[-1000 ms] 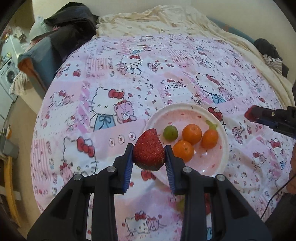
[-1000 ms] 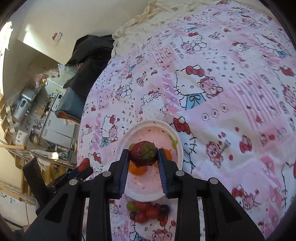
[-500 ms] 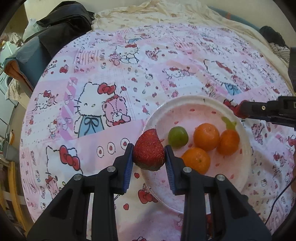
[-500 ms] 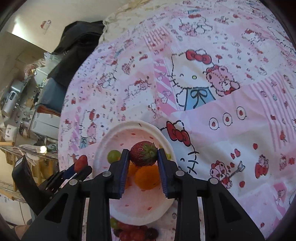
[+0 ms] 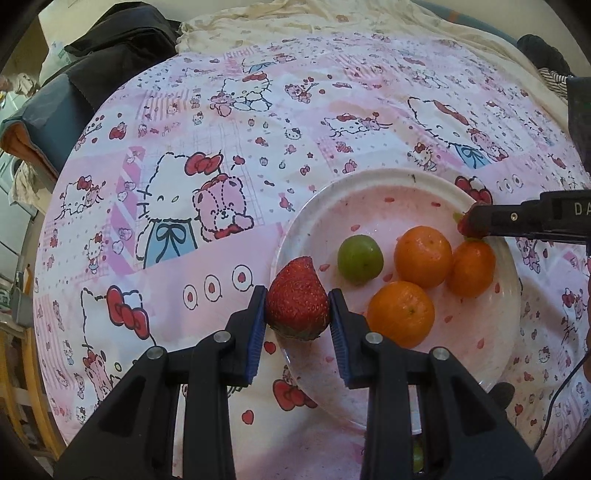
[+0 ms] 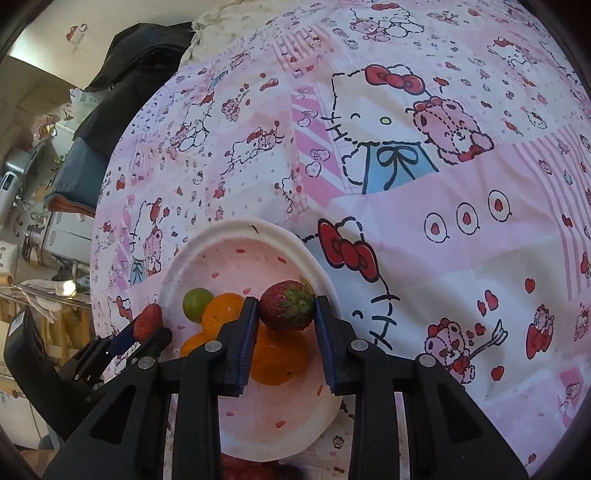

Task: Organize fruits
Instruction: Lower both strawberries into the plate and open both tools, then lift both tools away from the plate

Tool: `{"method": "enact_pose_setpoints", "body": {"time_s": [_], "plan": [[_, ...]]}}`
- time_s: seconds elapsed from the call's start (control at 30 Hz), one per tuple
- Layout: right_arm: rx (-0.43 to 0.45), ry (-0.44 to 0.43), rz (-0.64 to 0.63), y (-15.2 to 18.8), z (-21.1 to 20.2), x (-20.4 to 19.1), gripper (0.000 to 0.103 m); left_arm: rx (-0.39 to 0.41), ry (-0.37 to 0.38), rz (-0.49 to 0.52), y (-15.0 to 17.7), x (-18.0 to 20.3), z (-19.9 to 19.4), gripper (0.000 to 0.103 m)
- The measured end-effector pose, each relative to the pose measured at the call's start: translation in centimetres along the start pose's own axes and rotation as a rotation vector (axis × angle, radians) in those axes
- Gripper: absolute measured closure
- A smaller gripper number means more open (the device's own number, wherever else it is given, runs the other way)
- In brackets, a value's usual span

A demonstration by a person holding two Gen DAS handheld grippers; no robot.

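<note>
A white plate lies on a pink cartoon-print bedsheet and holds three oranges and a green fruit. My left gripper is shut on a red strawberry above the plate's left rim. My right gripper is shut on another strawberry above the plate, over the oranges. The right gripper also shows at the right edge of the left wrist view. The left gripper shows at lower left of the right wrist view.
Dark clothes and a cream blanket lie at the far end of the bed. More small fruits lie just below the plate. Furniture and appliances stand beyond the bed's left edge.
Both grippers have moved closer to the plate, each still holding its strawberry. The plate and its fruit look larger in both views.
</note>
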State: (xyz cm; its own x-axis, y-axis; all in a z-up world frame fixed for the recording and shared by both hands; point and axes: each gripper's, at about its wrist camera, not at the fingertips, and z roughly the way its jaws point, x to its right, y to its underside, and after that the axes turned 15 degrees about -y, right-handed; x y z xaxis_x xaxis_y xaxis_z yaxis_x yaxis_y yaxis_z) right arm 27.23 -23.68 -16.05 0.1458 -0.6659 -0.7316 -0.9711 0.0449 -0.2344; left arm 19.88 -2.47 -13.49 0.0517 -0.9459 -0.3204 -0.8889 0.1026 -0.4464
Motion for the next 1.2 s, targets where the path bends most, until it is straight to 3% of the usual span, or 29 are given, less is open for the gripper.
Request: {"method": "enact_pose_setpoints", "body": {"time_s": [0.43,0.47,0.57,0.63,0.67,0.8,1.2], "plan": [[-0.006,0.011,-0.007,0.0,0.3,-0.1,0.068,-0.011,-0.013,0.020,-0.1,0.2,0.1,0.073],[-0.003,0.012,-0.010,0.0,0.2,-0.2,0.068,-0.015,-0.003,0.020,-0.1,0.2,0.1,0.070],[0.003,0.008,-0.026,-0.1,0.0,-0.5,0.068,-0.004,0.002,0.012,-0.1,0.2,-0.4,0.039],[0.006,0.006,-0.033,-0.3,-0.3,-0.7,0.059,0.015,0.002,0.011,-0.1,0.2,-0.9,0.030],[0.010,0.001,-0.032,-0.3,-0.4,-0.8,0.047,0.016,0.005,0.015,-0.1,0.2,-1.0,0.027],[0.041,0.002,-0.048,-0.4,-1.1,-1.3,0.027,0.016,0.017,0.025,-0.1,0.4,-1.4,0.026],[0.081,-0.018,-0.083,-0.1,-3.3,-3.0,0.025,0.031,0.021,-0.011,0.1,-0.7,-3.0,0.026]]}}
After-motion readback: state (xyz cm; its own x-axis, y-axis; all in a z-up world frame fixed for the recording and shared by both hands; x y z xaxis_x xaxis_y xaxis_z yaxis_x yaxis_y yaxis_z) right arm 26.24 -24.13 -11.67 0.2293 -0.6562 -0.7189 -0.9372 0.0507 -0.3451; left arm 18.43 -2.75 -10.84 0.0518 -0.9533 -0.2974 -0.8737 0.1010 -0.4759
